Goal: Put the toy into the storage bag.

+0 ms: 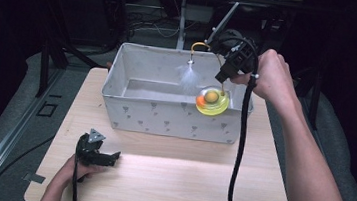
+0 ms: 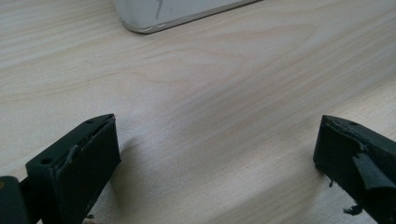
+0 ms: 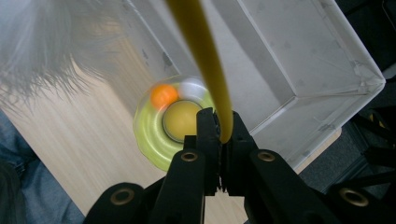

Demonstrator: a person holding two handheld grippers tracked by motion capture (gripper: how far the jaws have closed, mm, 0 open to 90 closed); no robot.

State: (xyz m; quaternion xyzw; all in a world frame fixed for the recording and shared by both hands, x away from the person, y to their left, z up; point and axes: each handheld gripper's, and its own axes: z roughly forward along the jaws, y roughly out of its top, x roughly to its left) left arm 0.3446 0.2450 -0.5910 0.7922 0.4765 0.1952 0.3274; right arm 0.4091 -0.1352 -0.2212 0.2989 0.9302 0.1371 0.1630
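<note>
1. The right gripper [image 1: 225,74] is held above the right end of the fabric bin [image 1: 140,114], its jaws clamped on the yellow wire [image 3: 205,56] of a cat toy [image 1: 212,100].
2. In the right gripper view, the wire rises from between the closed jaws and curves upward.
3. The toy's yellow-green disc [image 3: 152,135], with an orange ball [image 3: 163,95] in its track, hangs in the air over the bin's front right rim.
4. A white feather [image 1: 187,75] dangles from the wire's far end, over the bin's interior.
5. The left gripper [image 1: 102,158] rests low on the wooden table [image 1: 183,181], near the front left, jaws spread wide apart with nothing between them.
</note>
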